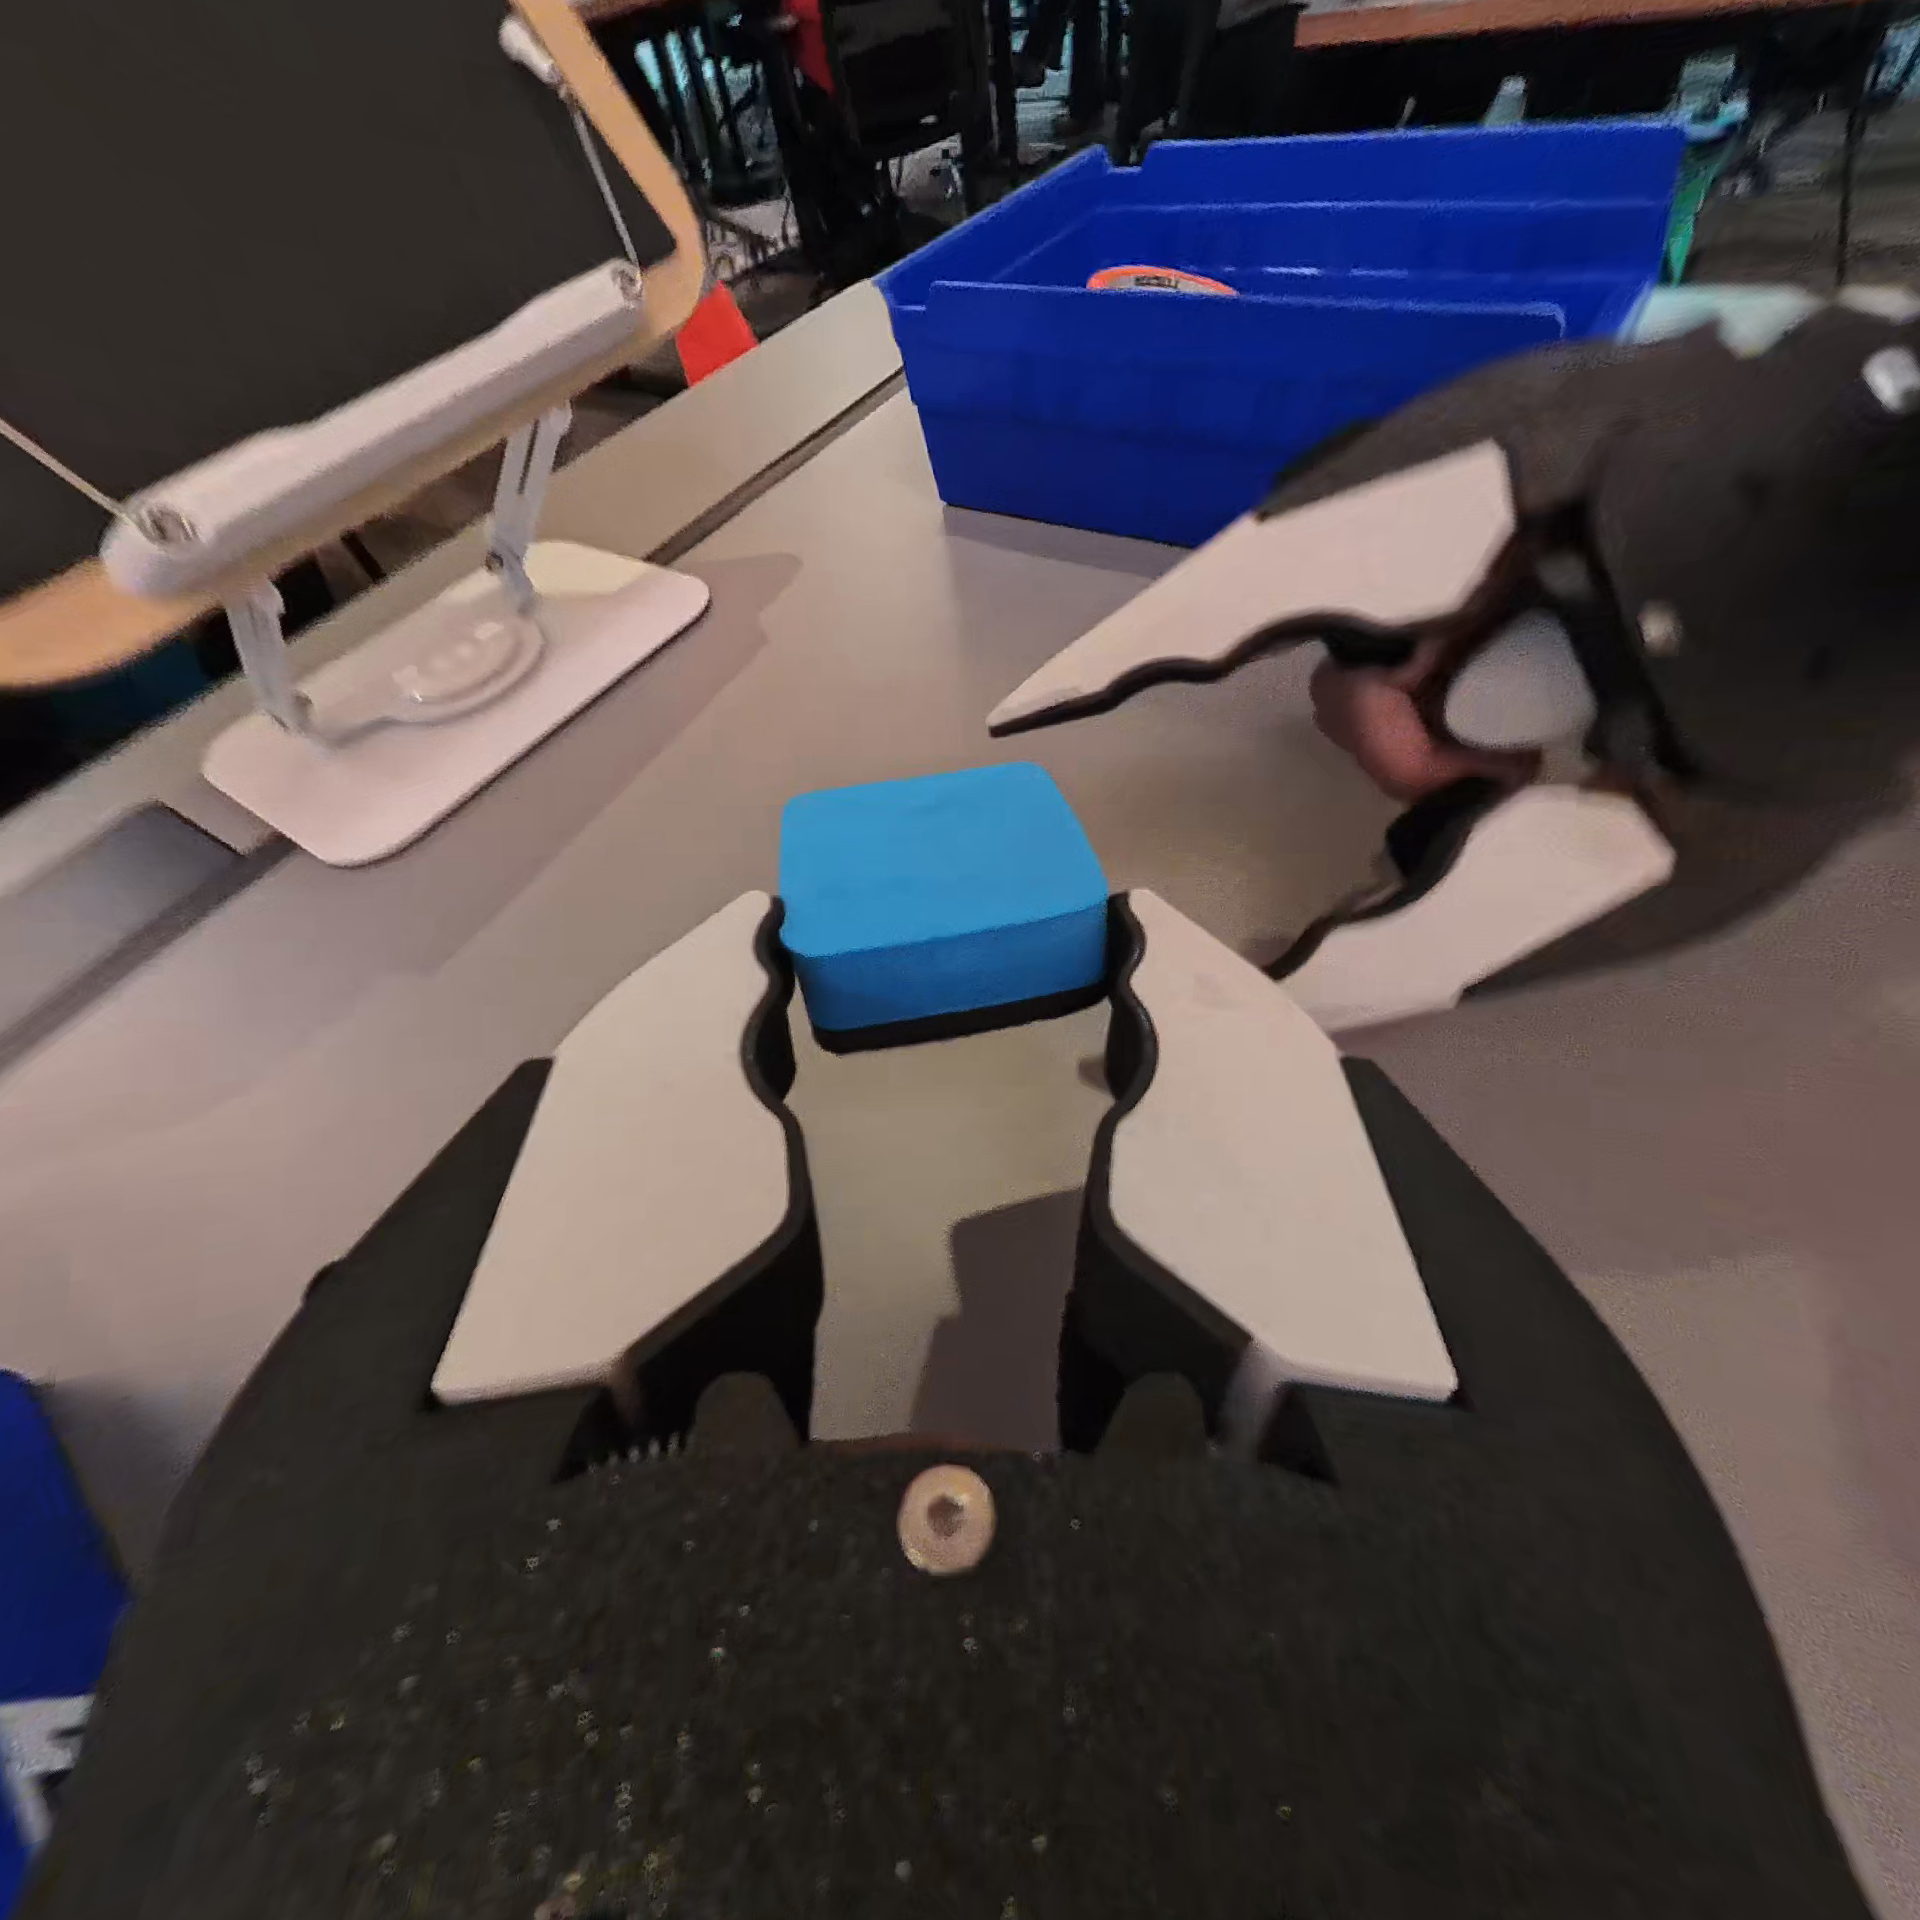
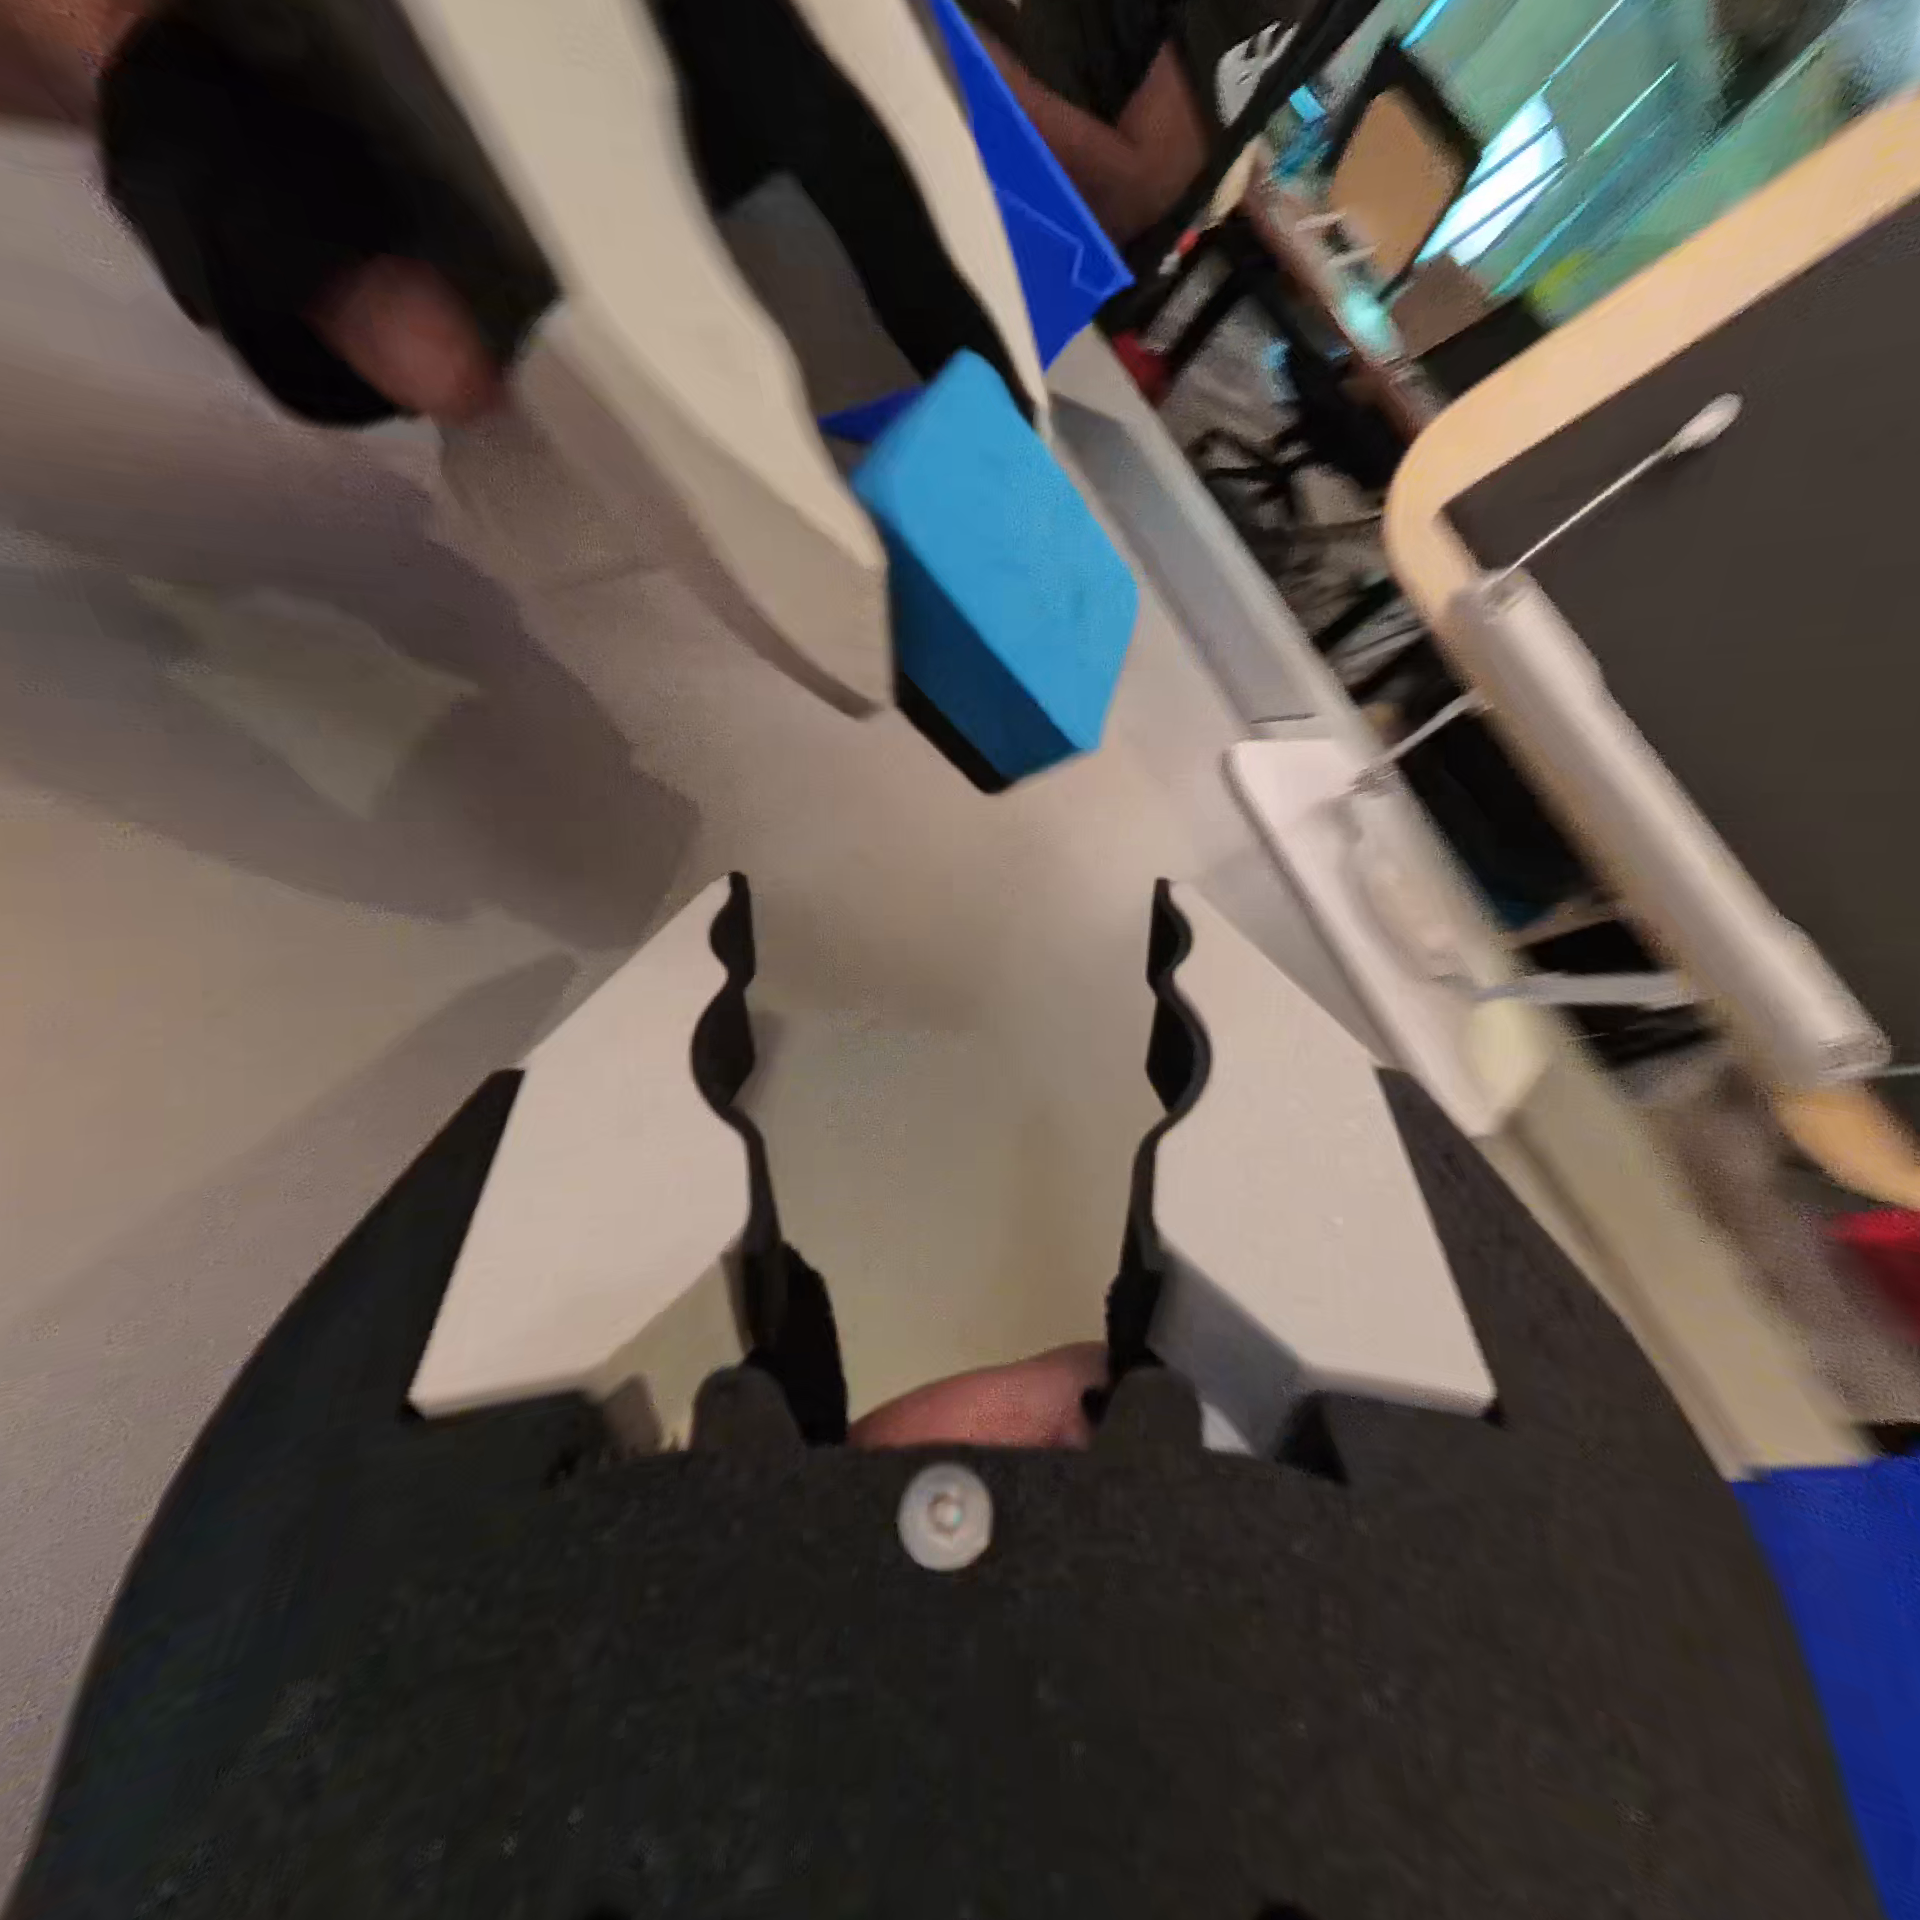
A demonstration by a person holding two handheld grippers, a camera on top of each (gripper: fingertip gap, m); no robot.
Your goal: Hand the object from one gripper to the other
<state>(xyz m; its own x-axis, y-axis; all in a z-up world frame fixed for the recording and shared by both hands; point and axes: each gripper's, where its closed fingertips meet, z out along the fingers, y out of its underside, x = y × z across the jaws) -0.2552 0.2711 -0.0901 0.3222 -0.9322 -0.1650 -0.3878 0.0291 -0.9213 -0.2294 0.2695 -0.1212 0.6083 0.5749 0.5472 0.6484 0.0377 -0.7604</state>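
A blue foam block with a thin black base (image 1: 935, 883) is pinched between the fingertips of my left gripper (image 1: 948, 914), a little above the grey table (image 1: 675, 1039). My right gripper (image 1: 1143, 847) is open and empty, to the right of the block and not touching it, with its fingers pointing toward the block. In the right wrist view my right gripper (image 2: 948, 894) stands wide open with nothing between its fingers. The block (image 2: 997, 582) hangs ahead of it and a short way off, held by the left gripper (image 2: 966, 561).
A blue plastic bin (image 1: 1247, 436) holding an orange-rimmed roll (image 1: 1162, 281) stands at the back right. A white stand (image 1: 457, 707) carrying a black wood-edged panel (image 1: 260, 208) stands on the left. The same stand (image 2: 1371, 904) lies to the right in the right wrist view. Some 5 centimeters of space lies between my two pairs of fingers.
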